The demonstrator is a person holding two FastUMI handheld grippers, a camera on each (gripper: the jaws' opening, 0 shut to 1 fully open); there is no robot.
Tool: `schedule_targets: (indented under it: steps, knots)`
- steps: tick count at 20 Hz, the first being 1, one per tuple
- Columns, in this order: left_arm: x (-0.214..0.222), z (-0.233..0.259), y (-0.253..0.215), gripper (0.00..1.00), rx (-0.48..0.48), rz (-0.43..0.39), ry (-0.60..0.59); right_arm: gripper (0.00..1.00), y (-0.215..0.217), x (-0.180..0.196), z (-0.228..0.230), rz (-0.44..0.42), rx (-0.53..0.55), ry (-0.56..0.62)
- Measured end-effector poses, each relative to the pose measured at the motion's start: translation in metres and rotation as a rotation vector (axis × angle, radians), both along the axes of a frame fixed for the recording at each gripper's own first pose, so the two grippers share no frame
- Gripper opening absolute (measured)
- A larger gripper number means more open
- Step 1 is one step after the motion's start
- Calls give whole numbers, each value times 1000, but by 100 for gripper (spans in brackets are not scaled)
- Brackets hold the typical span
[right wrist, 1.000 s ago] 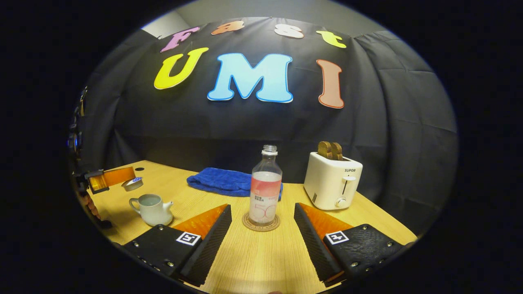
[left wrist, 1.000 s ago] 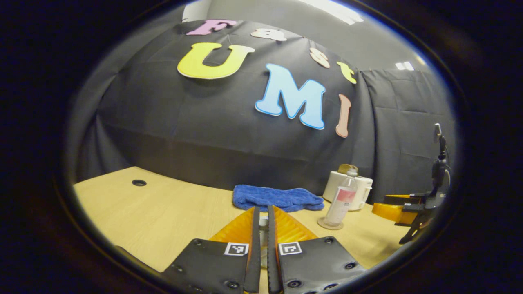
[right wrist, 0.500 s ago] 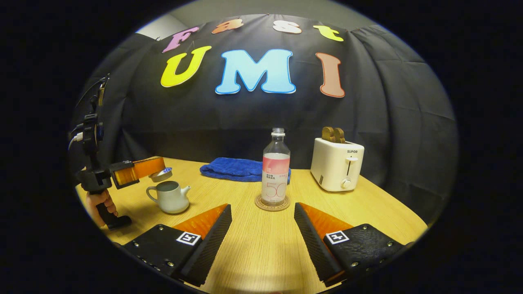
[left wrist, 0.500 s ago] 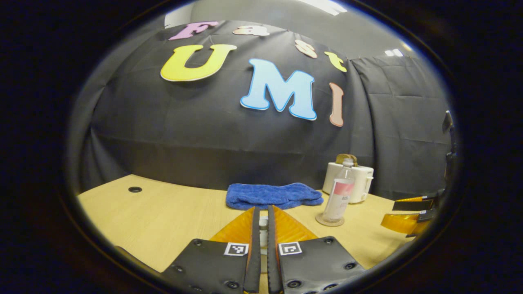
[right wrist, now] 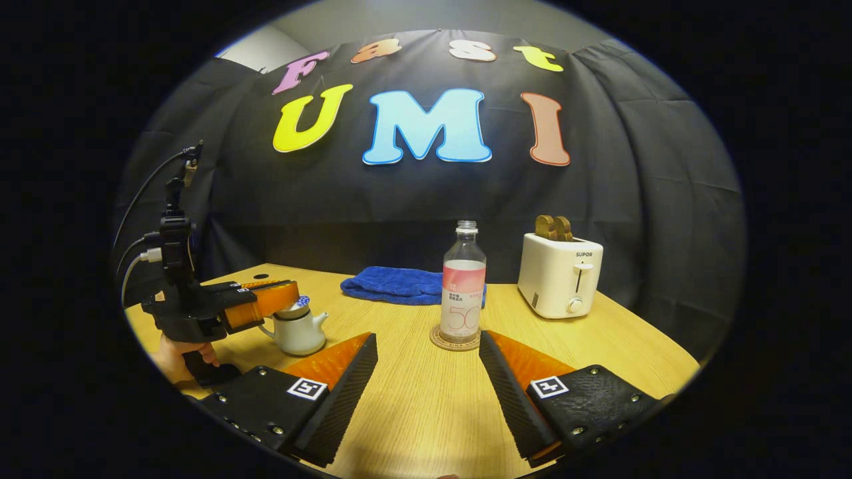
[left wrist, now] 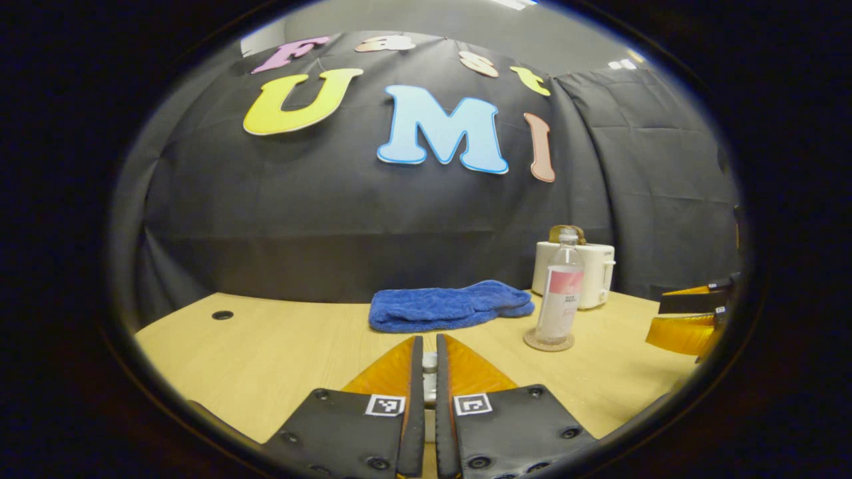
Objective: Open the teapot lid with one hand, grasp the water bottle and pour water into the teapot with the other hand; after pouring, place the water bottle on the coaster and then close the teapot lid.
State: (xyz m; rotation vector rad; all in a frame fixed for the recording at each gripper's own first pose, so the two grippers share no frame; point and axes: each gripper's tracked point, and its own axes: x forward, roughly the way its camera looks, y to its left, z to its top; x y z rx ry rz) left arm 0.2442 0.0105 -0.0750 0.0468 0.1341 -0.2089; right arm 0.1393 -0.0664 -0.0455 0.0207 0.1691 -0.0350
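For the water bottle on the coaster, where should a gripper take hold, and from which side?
Grip the water bottle around its labelled middle, coming in level from the front, where the open right gripper already faces it. It stands upright on the coaster, tall and round, with the blue towel and toaster behind.

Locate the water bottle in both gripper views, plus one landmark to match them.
Left gripper view: water bottle right of centre, upright on its coaster, in front of the white toaster.
Right gripper view: water bottle near centre, upright on the coaster, beyond the open fingers of the right hand-held gripper.
Shared landmark: blue towel, just left of the bottle in both.
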Motion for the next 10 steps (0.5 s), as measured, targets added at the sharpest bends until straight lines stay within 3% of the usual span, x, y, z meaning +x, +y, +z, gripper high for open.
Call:
schedule_targets:
  steps: [1, 2, 6, 7, 10]
  knots:
    - [0, 1, -1, 16, 8, -1, 1, 96, -1, 1, 1, -4, -3, 0]
    - [-1, 0, -1, 10, 12, 3, 3, 95, -1, 0, 0, -5, -2, -2]
    - [-2, 0, -1, 13, 16, 14, 9, 95, -1, 1, -1, -4, 2, 1]
    - [-2, -1, -1, 9, 14, 16, 10, 96, -1, 1, -1, -4, 2, 3]
    - [-2, -3, 0, 16, 19, 25, 17, 96, 0, 1, -4, -2, 5, 10]
